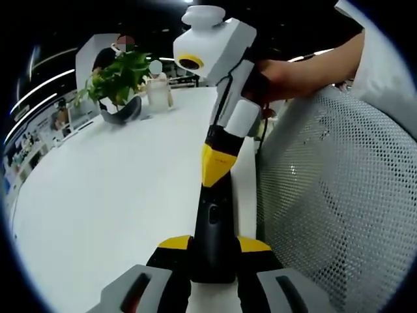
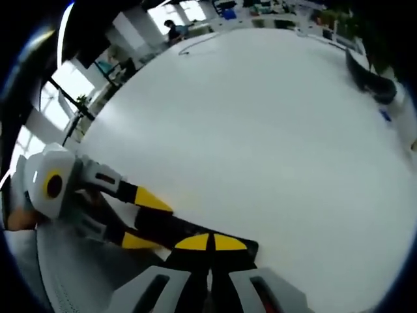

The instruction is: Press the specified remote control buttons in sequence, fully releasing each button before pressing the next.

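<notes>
Left tongs (image 1: pixel 213 257) grip remote (image 1: pixel 213 225), seemingly near table (image 1: pixel 117 195) edge.

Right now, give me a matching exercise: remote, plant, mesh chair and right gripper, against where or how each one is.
1. remote
2. plant
3. mesh chair
4. right gripper

A. at the far end of the table
B. jaws shut, tips at the remote
C. clamped in the left gripper
D. beside the table's edge

Pairs: 1-C, 2-A, 3-D, 4-B
</notes>
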### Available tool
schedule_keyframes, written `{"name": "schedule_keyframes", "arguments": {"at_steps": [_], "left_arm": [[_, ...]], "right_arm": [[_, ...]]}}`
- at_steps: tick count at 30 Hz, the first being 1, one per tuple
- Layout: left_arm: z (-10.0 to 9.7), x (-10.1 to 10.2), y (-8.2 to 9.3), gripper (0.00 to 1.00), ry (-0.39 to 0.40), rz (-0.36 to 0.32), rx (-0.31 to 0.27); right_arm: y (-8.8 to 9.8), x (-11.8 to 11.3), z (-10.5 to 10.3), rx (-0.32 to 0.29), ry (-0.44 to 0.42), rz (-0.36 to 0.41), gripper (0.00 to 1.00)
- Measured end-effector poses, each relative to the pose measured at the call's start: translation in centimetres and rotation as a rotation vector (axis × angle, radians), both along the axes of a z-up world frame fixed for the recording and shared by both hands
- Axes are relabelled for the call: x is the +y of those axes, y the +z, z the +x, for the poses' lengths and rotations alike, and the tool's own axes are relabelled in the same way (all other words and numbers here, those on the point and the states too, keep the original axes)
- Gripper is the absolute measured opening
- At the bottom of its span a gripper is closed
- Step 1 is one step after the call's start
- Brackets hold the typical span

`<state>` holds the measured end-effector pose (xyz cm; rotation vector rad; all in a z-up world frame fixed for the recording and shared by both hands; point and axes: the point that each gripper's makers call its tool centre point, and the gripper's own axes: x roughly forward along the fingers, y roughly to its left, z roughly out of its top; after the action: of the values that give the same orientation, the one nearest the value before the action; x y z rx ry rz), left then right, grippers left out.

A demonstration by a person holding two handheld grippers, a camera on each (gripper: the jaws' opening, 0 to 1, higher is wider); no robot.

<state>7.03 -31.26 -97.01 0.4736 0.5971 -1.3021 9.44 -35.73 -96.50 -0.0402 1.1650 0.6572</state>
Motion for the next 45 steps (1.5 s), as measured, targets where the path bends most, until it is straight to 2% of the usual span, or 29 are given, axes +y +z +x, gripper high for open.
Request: {"name": "schedule_keyframes", "arguments": {"at_steps": [2, 4, 11, 17, 24, 26, 28, 31, 34, 38, 45], "left_arm": [[0.0, 0.0, 0.0, 0.24, 0.000, 0.000, 0.001], [0.0, 0.0, 0.0, 0.24, 0.001, 0.000, 0.001], [0.0, 0.0, 0.0, 0.24, 0.003, 0.000, 0.001], [0.0, 0.0, 0.0, 0.24, 0.007, -0.005, 0.002], [0.1, 0.0, 0.0, 0.25, 0.005, -0.006, 0.002], [0.1, 0.0, 0.0, 0.25, 0.005, -0.006, 0.002], [0.1, 0.0, 0.0, 0.25, 0.004, -0.006, 0.001], [0.1, 0.0, 0.0, 0.25, 0.004, -0.006, 0.000], [0.1, 0.0, 0.0, 0.25, 0.004, -0.006, 0.000], [0.1, 0.0, 0.0, 0.25, 0.003, -0.006, 0.000], [0.0, 0.0, 0.0, 0.25, 0.002, -0.006, 0.001]], "right_arm": [[0.0, 0.0, 0.0, -0.026, 0.027, -0.030, 0.00], [-0.1, 0.1, -0.1, -0.027, 0.025, -0.035, 0.00], [0.0, -0.2, 0.1, -0.019, -0.022, -0.009, 0.00], [0.2, -0.2, 0.2, 0.071, -0.116, 0.074, 0.00], [0.2, 0.0, -0.3, 0.092, -0.090, 0.057, 0.00], [0.2, 0.3, -0.9, 0.137, -0.079, 0.066, 0.00], [0.2, 0.4, -0.8, 0.125, -0.076, 0.068, 0.00], [0.4, 0.6, -1.1, 0.148, -0.071, 0.084, 0.00], [0.6, 0.8, -1.1, 0.145, -0.069, 0.095, 0.00], [0.2, 0.9, -1.5, 0.166, -0.062, 0.085, 0.00], [0.2, 0.9, -1.5, 0.166, -0.060, 0.084, 0.00]]}}
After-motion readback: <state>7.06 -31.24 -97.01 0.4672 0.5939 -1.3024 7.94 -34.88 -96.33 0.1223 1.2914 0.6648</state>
